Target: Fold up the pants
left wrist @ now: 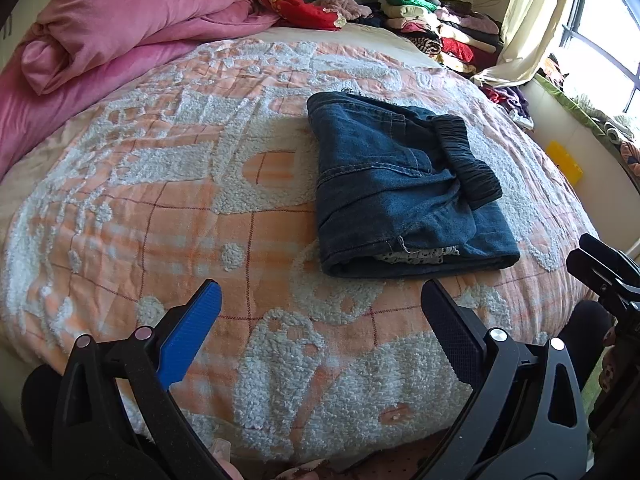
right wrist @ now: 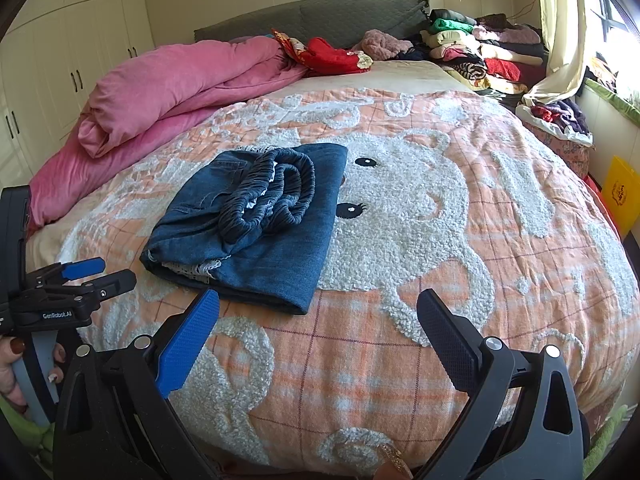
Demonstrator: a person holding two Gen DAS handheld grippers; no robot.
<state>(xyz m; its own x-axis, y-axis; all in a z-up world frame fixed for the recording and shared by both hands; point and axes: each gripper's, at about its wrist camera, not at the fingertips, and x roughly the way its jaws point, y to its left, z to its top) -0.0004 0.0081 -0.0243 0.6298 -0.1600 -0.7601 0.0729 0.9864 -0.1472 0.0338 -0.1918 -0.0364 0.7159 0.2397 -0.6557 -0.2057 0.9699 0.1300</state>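
Dark blue denim pants point(left wrist: 400, 188) lie folded into a compact rectangle on the orange and white bedspread point(left wrist: 168, 208), elastic waistband on top. In the right wrist view the same pants point(right wrist: 256, 220) sit left of centre on the bedspread point(right wrist: 400, 360). My left gripper point(left wrist: 320, 304) hovers open near the bed's front edge, just short of the pants, nothing between its fingers. My right gripper point(right wrist: 318, 312) is open too, just right of the bundle's near corner and empty. The left gripper point(right wrist: 86, 274) also shows at the left edge of the right wrist view, held by a hand point(right wrist: 12, 364).
A rolled pink duvet point(left wrist: 120, 28) lies along the bed's left side. Red clothes point(right wrist: 332, 56) and stacks of folded clothing point(right wrist: 480, 48) sit by the grey headboard point(right wrist: 320, 16). A curtain and window are at right, with a yellow bag point(right wrist: 620, 196) below. White wardrobes point(right wrist: 60, 52) stand at left.
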